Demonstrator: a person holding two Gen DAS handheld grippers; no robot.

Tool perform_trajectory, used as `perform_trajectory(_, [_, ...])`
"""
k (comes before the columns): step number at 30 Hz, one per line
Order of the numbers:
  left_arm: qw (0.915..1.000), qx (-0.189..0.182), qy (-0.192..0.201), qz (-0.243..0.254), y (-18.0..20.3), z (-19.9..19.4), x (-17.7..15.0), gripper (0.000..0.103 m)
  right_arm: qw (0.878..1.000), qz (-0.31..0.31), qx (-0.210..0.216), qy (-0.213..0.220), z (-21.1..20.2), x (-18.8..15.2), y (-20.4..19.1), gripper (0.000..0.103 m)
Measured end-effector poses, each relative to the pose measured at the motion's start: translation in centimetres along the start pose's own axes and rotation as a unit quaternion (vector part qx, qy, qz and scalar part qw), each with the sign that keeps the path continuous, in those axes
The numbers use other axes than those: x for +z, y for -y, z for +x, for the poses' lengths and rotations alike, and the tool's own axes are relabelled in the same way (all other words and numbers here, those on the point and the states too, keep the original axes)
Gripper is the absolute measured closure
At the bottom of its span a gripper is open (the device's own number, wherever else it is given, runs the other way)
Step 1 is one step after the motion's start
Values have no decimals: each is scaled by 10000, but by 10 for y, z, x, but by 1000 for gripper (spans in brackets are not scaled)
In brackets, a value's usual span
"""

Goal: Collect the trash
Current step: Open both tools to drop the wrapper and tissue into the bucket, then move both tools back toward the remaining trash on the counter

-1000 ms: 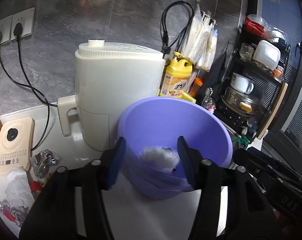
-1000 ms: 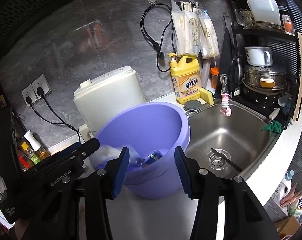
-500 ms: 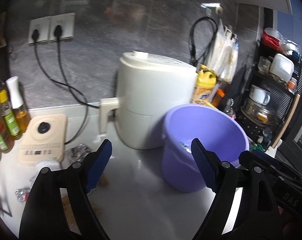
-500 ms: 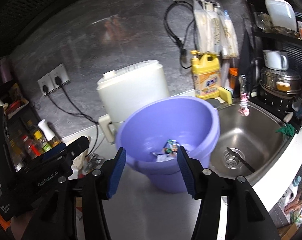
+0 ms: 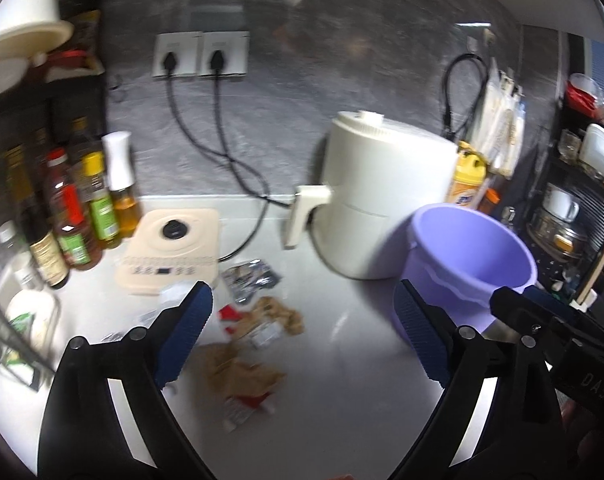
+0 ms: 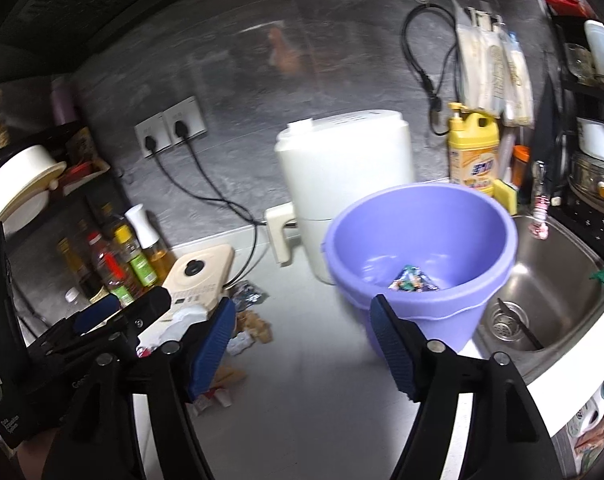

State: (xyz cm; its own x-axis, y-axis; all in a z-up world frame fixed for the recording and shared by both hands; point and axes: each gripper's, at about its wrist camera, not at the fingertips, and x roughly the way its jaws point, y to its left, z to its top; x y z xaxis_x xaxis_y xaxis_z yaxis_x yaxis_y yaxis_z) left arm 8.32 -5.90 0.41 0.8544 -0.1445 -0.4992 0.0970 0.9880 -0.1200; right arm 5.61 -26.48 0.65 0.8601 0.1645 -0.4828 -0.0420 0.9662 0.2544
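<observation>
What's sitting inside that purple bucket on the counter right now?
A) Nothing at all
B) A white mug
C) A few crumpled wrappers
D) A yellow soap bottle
C: the right wrist view looks down into the purple bucket and shows a few crumpled wrappers lying at its bottom.

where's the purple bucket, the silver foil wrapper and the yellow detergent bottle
purple bucket [image 6: 482,308], right wrist view, front outer wall
silver foil wrapper [image 5: 250,280], left wrist view, its crumpled middle
yellow detergent bottle [image 6: 473,160], right wrist view, label
</observation>
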Motion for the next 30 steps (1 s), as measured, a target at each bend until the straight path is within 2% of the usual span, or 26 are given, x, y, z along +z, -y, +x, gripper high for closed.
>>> perform_trajectory(4, [9995,304,-14,-78,-19,-12,-7,12,9997,-46,217,-95,5,-8,-10,29])
perform_trajectory(9, [9977,645,13,-215,-39,-28,-14,12,9988,-197,407,-166,7,-16,-24,14])
perform_trajectory(12, [9972,695,-3,-257,-47,-35,-19,12,9982,-278,507,-161,5,-19,-31,9])
perform_trajectory(15, [9962,829,86,-265,-52,-43,-24,12,9974,-334,603,-189,5,-21,-38,8])
perform_trajectory(22, [9926,1174,2,-322,-62,-51,-35,12,9954,-472,713,-429,11,-34,-50,8])
perform_trajectory(26, [9913,1263,-25,-371,-70,-54,-42,12,9943,-573,692,-575,19,-42,-57,8])
perform_trajectory(30, [9921,1191,-75,-394,-81,-49,-50,12,9937,-650,611,-676,28,-51,-62,8])
